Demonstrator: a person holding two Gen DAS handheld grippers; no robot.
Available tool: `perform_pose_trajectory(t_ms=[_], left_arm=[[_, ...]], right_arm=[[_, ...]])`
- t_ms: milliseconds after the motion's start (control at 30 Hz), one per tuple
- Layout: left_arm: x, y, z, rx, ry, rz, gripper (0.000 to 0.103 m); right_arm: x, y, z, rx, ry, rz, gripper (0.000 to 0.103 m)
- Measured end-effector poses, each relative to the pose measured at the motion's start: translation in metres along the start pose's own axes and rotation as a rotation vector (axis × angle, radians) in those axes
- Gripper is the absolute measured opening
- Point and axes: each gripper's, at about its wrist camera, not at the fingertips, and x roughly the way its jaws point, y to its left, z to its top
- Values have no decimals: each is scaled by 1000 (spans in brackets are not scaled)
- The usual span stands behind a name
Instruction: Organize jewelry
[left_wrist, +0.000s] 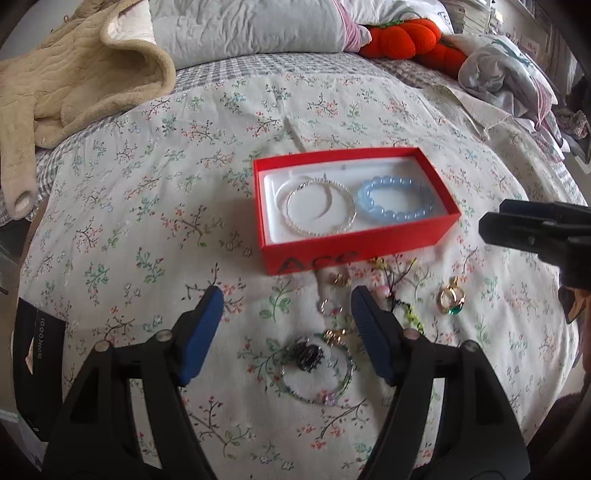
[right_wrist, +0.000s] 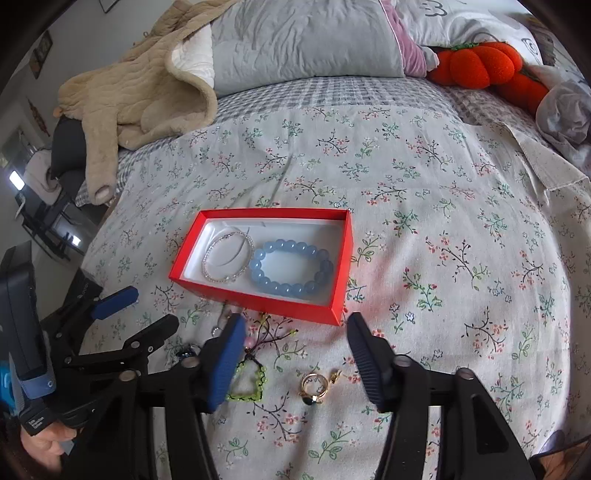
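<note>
We hang over the bed with both tools spread and empty: the left gripper (left_wrist: 286, 306) has its jaws apart above the loose pile, and the right gripper (right_wrist: 295, 336) stands apart too, nothing between its pads. The red box (left_wrist: 354, 254) sits on the floral quilt (left_wrist: 147, 206) just beyond the pile, and already holds 2 pieces, a thin silver bangle (left_wrist: 320, 211) and a chunky blue bead bracelet (left_wrist: 394, 201), lying side by side. Still out on the quilt, near the box's front wall: a gold ring with a green stone (right_wrist: 314, 387), a green beaded loop (right_wrist: 246, 384), a beaded bracelet (left_wrist: 317, 373) with a dark cluster (left_wrist: 304, 356) inside it, and several small gold bits we can't make out. All of it looks light and hard, and we judge the ring slippery and likely to roll or sink into the soft cloth, so we'd pinch across its band, low, pads straddling it. The beaded loops should be limp; taking 1 side of the strand and lifting it clear lets the rest dangle without snagging its neighbours.
</note>
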Motion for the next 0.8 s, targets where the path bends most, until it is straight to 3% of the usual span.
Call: perform_pose_trajectory(t_ms=[233, 333, 433, 567, 800], left_arm=[[-3, 16, -27, -21, 35, 6, 80], [-2, 21, -37, -26, 36, 2, 80], [-2, 25, -52, -43, -22, 5, 81], [4, 26, -70, 7, -47, 20, 81], [17, 33, -88, -1, -9, -23, 81]], right_arm=[[-4, 1, -26, -22, 26, 9, 70], [-2, -1, -37, -29, 27, -12, 72], [3, -5, -52, -42, 22, -52, 75], [15, -8, -72, -105, 48, -106, 75], [32, -9, -97, -159, 75, -147, 75]])
